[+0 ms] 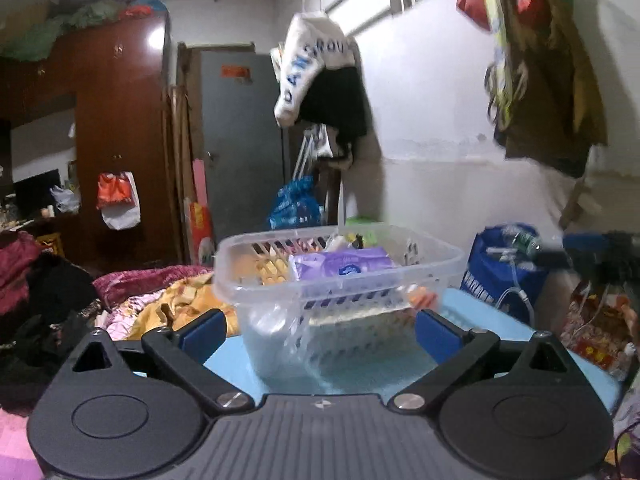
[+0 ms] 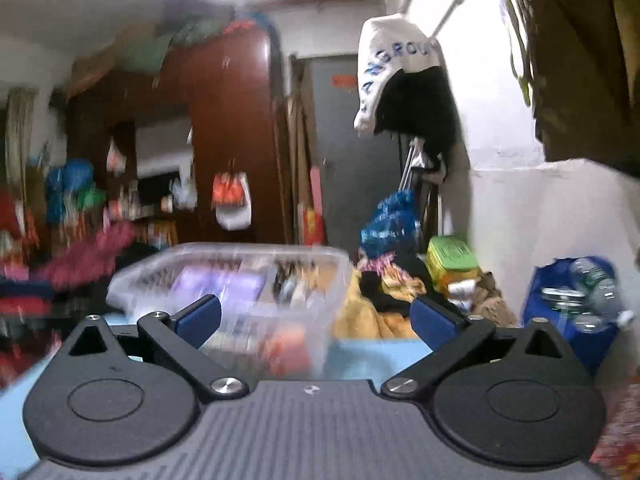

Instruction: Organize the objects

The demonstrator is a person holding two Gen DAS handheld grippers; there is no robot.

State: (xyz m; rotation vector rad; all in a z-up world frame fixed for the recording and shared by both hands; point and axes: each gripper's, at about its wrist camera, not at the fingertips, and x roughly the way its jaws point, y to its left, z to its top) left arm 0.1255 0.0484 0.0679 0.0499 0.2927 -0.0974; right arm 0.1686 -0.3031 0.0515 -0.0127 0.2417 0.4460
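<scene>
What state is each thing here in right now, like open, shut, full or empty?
Left gripper: open, holding nothing.
Right gripper: open, holding nothing.
Clear basket: upright on the blue table, no lid, partly filled.
Purple pack: lying inside the basket.
Grey door: shut.

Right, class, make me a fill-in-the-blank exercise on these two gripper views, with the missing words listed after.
1. The clear plastic basket stands on a light ____ table.
2. The soft pack lying in the basket is ____ in colour.
3. Both the left gripper and the right gripper have their jaws ____, holding nothing.
4. The pads on the gripper fingers are ____.

Missing words: blue; purple; open; blue
</scene>
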